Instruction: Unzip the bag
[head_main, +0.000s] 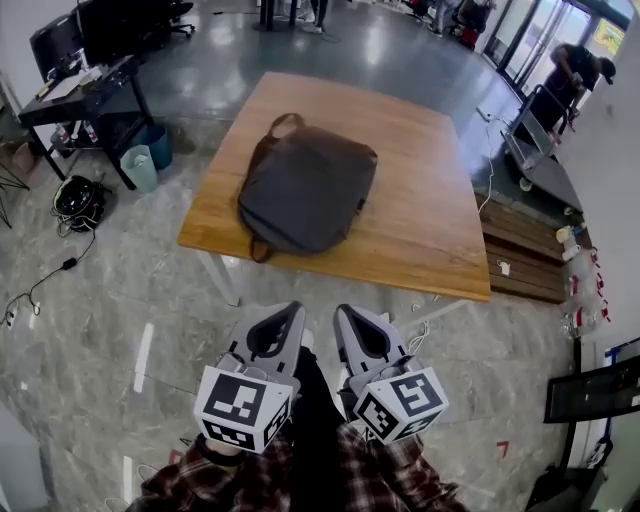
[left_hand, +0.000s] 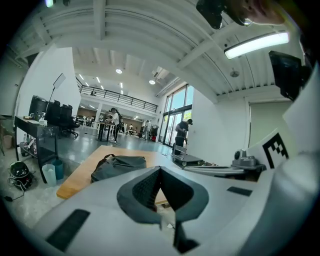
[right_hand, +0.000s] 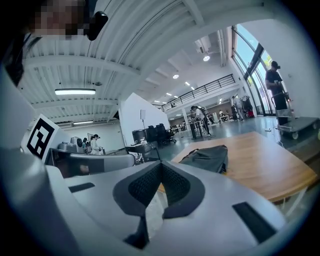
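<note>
A dark grey backpack (head_main: 305, 192) with brown straps lies flat on the wooden table (head_main: 420, 215), towards its left side. The backpack (left_hand: 117, 166) also shows far off in the left gripper view, and the backpack (right_hand: 207, 158) in the right gripper view. Both grippers hang side by side in front of me, well short of the table's near edge. My left gripper (head_main: 295, 309) is shut, its jaws meeting at the tips with nothing between. My right gripper (head_main: 343, 311) is shut and empty too.
A black desk (head_main: 85, 95) with monitors stands at the far left, bins (head_main: 140, 167) and cables beside it. A low wooden pallet (head_main: 525, 250) lies right of the table. A person (head_main: 575, 75) bends over a cart at the far right. Grey stone floor surrounds the table.
</note>
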